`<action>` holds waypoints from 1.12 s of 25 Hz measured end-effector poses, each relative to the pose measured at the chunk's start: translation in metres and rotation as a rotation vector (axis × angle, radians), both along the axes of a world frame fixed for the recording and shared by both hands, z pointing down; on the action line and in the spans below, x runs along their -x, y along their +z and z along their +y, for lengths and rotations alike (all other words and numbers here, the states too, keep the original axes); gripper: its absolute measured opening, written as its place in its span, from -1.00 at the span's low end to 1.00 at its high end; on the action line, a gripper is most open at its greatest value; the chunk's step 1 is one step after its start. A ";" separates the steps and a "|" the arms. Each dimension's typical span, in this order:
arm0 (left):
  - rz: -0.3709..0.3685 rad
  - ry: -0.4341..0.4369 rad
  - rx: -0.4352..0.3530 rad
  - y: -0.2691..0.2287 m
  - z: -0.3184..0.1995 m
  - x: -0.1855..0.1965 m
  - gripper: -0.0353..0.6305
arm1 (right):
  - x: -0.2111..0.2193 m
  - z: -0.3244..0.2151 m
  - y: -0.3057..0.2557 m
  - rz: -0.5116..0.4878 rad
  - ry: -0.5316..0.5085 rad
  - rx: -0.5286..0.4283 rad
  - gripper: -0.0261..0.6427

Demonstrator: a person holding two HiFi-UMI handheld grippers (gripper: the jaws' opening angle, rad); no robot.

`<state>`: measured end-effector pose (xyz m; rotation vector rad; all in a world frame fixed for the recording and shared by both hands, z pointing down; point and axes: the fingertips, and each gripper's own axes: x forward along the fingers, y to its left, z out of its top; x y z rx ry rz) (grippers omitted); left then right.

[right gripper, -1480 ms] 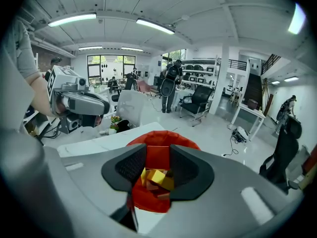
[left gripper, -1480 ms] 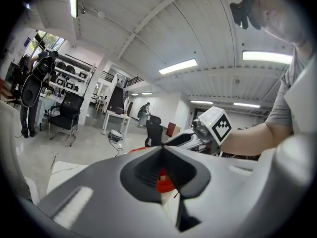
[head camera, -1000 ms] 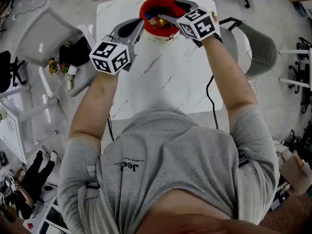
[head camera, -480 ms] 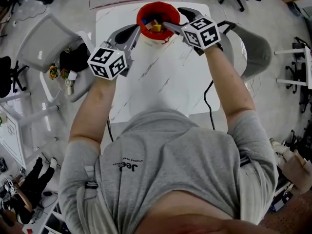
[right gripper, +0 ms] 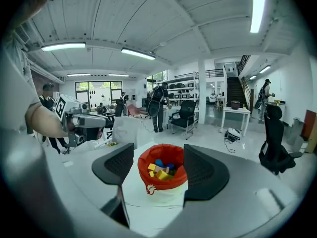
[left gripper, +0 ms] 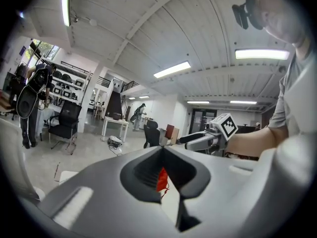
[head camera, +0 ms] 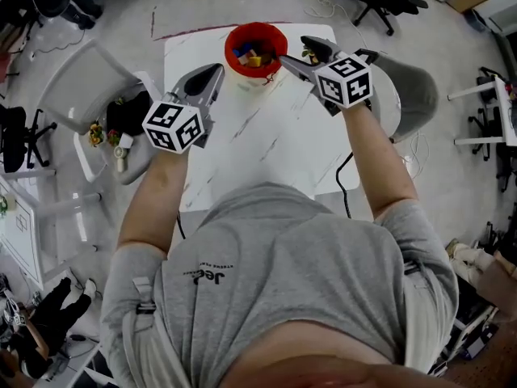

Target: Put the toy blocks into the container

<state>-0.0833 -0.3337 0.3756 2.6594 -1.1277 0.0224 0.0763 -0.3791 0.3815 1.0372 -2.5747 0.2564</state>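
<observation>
A red container [head camera: 232, 38] on a white base stands at the far edge of the white marble table [head camera: 275, 136], with several coloured toy blocks [head camera: 250, 55] inside. My left gripper [head camera: 212, 75] hovers near its left side, jaws shut and empty. My right gripper [head camera: 295, 60] is to its right, open with nothing between the jaws. In the right gripper view the container [right gripper: 161, 183] and blocks [right gripper: 158, 171] show beyond the gap of the right gripper [right gripper: 157, 167]. In the left gripper view a red sliver shows through the shut left gripper [left gripper: 163, 149].
A grey chair [head camera: 77, 79] stands left of the table and another [head camera: 412, 87] at its right. A black cable [head camera: 343, 168] hangs off the table's right edge. Office chairs, desks and people stand in the room behind.
Both grippers have drawn back from the container. The right one was over the rim and is now beside it on the right. The left one has pulled back toward me.
</observation>
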 end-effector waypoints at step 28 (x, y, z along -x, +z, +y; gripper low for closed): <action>0.002 -0.120 -0.072 -0.045 0.123 0.050 -0.72 | -0.057 0.136 -0.048 -0.169 0.077 -0.120 -0.91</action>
